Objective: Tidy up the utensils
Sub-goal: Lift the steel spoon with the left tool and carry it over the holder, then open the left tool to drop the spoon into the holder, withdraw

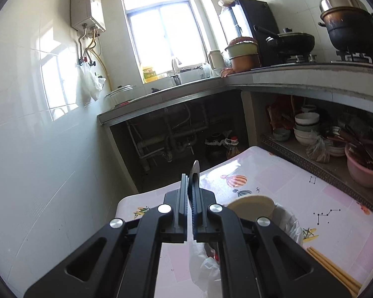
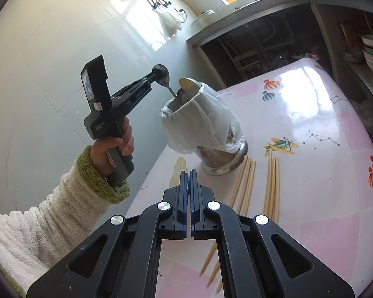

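Observation:
My left gripper (image 1: 190, 176) (image 2: 157, 74) is shut on a metal spoon (image 1: 195, 168) (image 2: 163, 75) by its bowl. In the right wrist view the spoon's handle slants down into the mouth of a metal utensil holder (image 2: 218, 159) lined with a white plastic bag (image 2: 199, 124) (image 1: 286, 221). A cream spoon (image 2: 189, 84) (image 1: 251, 206) stands in that holder. Two bunches of wooden chopsticks (image 2: 246, 181) (image 2: 272, 183) (image 1: 335, 270) lie on the table to the holder's right. My right gripper (image 2: 188, 173) is shut on nothing, low over the table in front of the holder.
The table wears a pink patterned cloth (image 2: 310, 99) (image 1: 298, 186). Another cream utensil (image 2: 180, 171) lies by the table's left edge, near a white tiled wall (image 2: 49, 74). A counter with sink pipes (image 1: 174, 136) stands beyond, and a shelf holds bowls (image 1: 307, 124) and a pink basin (image 1: 363, 171).

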Demonstrator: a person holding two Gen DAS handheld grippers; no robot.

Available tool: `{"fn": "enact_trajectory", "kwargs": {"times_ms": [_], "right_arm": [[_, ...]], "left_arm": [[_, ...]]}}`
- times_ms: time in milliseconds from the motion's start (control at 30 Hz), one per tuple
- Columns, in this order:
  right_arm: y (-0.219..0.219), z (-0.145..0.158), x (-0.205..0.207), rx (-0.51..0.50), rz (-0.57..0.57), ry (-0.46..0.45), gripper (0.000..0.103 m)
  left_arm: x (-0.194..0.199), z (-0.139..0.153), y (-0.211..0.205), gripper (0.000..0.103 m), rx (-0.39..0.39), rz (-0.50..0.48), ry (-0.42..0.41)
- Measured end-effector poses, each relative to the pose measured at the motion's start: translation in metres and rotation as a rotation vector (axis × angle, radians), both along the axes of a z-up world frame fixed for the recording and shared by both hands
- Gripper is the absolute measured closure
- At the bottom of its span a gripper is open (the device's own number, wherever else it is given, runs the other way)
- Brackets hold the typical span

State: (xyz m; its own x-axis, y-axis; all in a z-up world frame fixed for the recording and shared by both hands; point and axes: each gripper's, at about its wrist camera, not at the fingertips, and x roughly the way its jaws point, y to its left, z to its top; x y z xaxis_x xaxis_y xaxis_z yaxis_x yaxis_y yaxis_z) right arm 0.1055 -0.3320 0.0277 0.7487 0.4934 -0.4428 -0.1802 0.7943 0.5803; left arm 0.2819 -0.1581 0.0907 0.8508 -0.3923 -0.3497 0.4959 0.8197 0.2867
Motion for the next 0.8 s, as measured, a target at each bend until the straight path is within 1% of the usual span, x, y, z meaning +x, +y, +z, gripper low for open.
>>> {"fn": "enact_trajectory", "kwargs": {"times_ms": [133, 233, 333, 467, 500, 533, 567, 633, 667, 700, 733, 800], "right_arm": [[-0.001, 0.001, -0.001, -0.004, 0.0, 0.001, 0.102], [-0.001, 0.002, -0.002, -0.008, 0.0, 0.004, 0.102], [-0.002, 0.001, 0.0, -0.014, -0.003, 0.013, 0.102], [-0.003, -0.001, 0.001, -0.001, -0.011, 0.022, 0.102], [-0.002, -0.001, 0.001, -0.002, -0.016, 0.025, 0.102], [-0.001, -0.002, 0.002, -0.002, -0.019, 0.028, 0.102], [-0.001, -0.002, 0.003, 0.001, -0.021, 0.032, 0.102], [0.001, -0.003, 0.004, 0.003, -0.021, 0.029, 0.102], [0.002, -0.004, 0.004, 0.007, -0.019, 0.027, 0.102], [0.003, -0.005, 0.005, 0.017, -0.013, 0.026, 0.102], [0.004, -0.007, 0.005, 0.035, -0.005, 0.025, 0.102], [0.004, -0.011, 0.006, 0.066, 0.006, 0.033, 0.102]], "left_arm": [[-0.005, -0.014, -0.007, 0.101, 0.074, -0.019, 0.017], [-0.004, -0.023, -0.007, 0.1, 0.101, -0.036, 0.071], [0.0, -0.029, -0.001, 0.098, 0.081, -0.039, 0.149], [0.006, -0.027, 0.01, 0.096, 0.015, -0.044, 0.226], [0.008, -0.026, 0.012, 0.091, 0.002, -0.046, 0.245], [0.008, -0.025, 0.013, 0.083, -0.008, -0.05, 0.261], [0.008, -0.023, 0.015, 0.077, -0.021, -0.055, 0.272], [0.007, -0.018, 0.02, 0.054, -0.047, -0.063, 0.278], [0.005, -0.015, 0.021, 0.048, -0.058, -0.064, 0.276], [0.003, -0.013, 0.023, 0.038, -0.067, -0.063, 0.278], [0.002, -0.01, 0.026, 0.03, -0.083, -0.066, 0.291], [0.0, -0.004, 0.033, 0.025, -0.139, -0.079, 0.329]]}}
